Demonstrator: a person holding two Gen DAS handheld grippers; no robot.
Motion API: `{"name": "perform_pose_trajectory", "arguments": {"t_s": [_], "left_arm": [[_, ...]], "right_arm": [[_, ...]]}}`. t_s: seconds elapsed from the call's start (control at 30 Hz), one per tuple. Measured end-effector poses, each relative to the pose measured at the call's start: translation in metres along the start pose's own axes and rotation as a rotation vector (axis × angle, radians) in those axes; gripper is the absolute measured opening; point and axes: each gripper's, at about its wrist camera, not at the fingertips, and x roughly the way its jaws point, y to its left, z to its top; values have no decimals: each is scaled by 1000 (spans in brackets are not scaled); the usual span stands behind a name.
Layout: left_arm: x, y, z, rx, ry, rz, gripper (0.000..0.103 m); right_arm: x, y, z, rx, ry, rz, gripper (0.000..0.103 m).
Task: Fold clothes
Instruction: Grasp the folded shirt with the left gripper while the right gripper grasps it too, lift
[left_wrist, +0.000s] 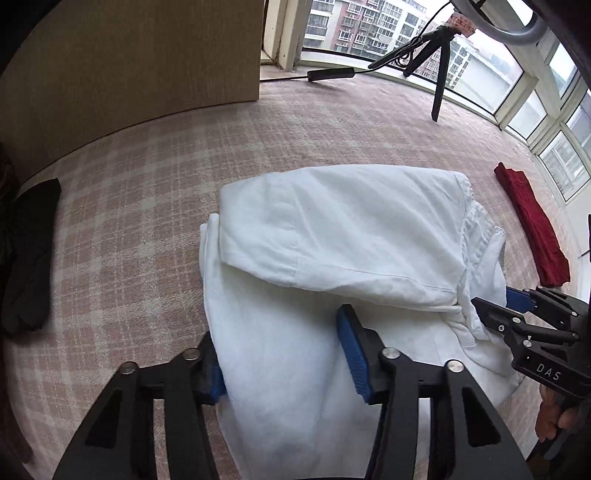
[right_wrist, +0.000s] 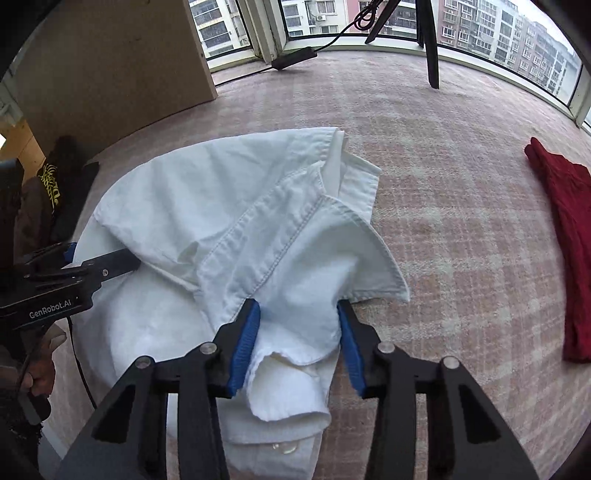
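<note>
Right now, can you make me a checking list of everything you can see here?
Surface: checked pink and cream cloth, laid flat.
Job's things: white shirt, partly folded, collar toward the right side.
Clutter: red cloth lying to the right; dark clothes to the left.
Grippers: left gripper open, shirt between its blue pads; right gripper open around shirt fabric below the collar.
Cables: black cable by the window, running to the tripod.
Surroundings: windows showing apartment blocks; brown board at back left.
</note>
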Motion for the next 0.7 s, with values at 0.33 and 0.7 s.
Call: {"name": "perform_pose_trajectory", "arguments": {"t_s": [0.33, 0.7], "left_arm": [[-42, -10, -4, 21, -70, -119, 17], [-37, -2, -8, 48, -55, -70, 26]], "right_arm": [[-40, -1, -8, 90, -132, 89, 13], [-55, 12, -14, 23, -153, 28, 18]]}}
